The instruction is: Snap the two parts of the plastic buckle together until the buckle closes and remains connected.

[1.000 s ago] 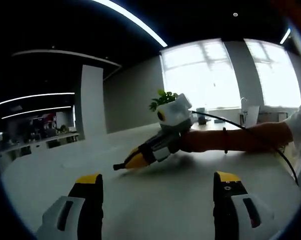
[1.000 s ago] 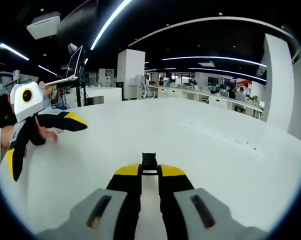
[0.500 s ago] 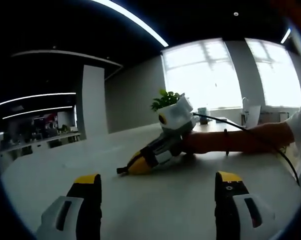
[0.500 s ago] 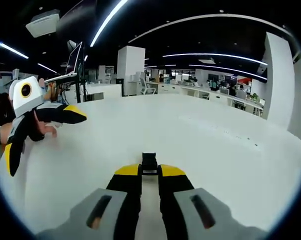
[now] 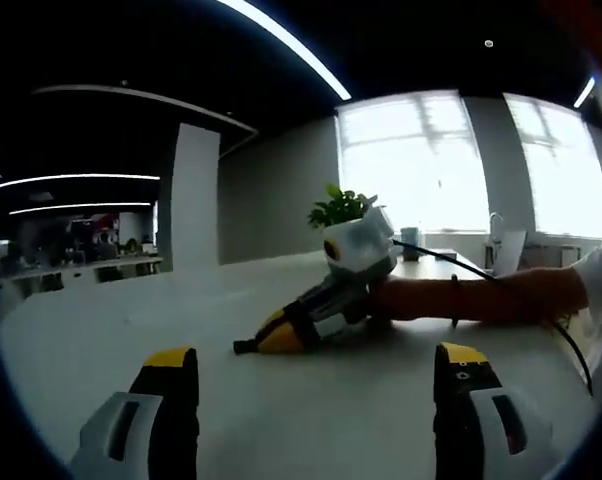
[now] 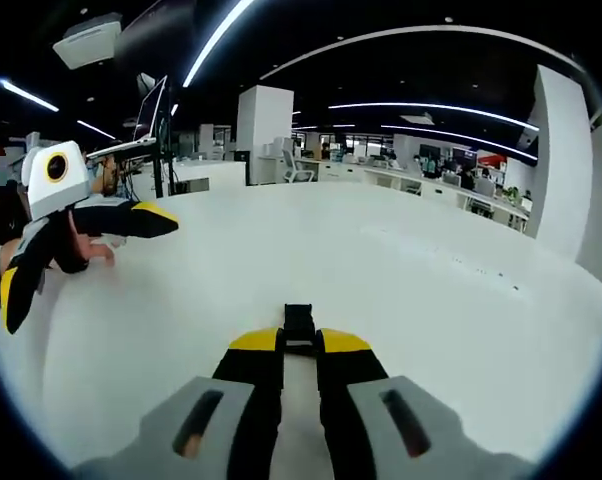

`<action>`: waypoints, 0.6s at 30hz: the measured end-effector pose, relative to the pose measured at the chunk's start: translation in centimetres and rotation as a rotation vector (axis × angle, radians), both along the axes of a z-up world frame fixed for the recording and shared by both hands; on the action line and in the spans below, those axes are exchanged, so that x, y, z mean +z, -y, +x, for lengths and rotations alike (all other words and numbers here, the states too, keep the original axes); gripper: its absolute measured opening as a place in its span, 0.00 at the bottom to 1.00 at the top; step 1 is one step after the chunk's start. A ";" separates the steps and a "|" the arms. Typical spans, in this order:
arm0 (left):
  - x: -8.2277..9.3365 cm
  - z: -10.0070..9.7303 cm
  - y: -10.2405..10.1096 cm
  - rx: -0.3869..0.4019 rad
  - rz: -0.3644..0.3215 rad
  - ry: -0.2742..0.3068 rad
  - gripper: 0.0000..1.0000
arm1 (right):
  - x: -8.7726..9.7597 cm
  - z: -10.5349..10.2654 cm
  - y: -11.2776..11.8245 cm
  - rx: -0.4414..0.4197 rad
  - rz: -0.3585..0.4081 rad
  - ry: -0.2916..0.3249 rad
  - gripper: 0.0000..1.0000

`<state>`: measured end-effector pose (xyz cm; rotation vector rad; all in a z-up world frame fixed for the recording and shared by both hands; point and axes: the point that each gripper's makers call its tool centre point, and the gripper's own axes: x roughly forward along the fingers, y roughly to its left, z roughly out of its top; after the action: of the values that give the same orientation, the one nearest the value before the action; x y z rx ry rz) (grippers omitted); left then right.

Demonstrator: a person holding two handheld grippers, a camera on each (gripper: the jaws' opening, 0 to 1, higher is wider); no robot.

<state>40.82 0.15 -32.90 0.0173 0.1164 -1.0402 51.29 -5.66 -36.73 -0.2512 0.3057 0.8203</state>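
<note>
A small black buckle part (image 6: 299, 321) sticks out from the yellow tips of my right gripper (image 6: 299, 341), which is shut on it low over the white table (image 6: 401, 300). In the left gripper view the same right gripper (image 5: 269, 339) lies near the tabletop in a person's hand, with the black buckle part (image 5: 244, 347) at its tip. My left gripper (image 5: 316, 375) is open wide with nothing between its jaws. In the right gripper view the left gripper (image 6: 76, 240) hovers at the table's left side, apart from the buckle part.
A green potted plant (image 5: 341, 205) stands behind the right gripper. A black cable (image 5: 541, 290) runs along the person's forearm (image 5: 481, 297). Office desks and a monitor on a stand (image 6: 151, 130) lie beyond the table, as does a white pillar (image 6: 261, 135).
The right gripper has sunk a little toward the tabletop, still shut on the buckle part. The left gripper stays open and has shifted only slightly.
</note>
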 end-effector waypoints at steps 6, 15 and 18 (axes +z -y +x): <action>0.1 0.5 -0.4 0.038 -0.004 0.001 0.99 | -0.1 -0.1 0.0 -0.001 0.011 -0.005 0.10; 0.4 1.9 -1.8 0.135 -0.026 -0.010 0.99 | -0.2 -0.7 -0.2 -0.001 0.021 -0.008 0.10; 0.3 2.1 -2.2 0.147 -0.018 -0.004 0.99 | -0.3 -0.7 -0.2 -0.001 0.025 -0.011 0.10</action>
<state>42.97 2.33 -32.58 -0.0098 0.1103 -0.8944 50.54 -5.47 -36.99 -0.2227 0.3058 0.8247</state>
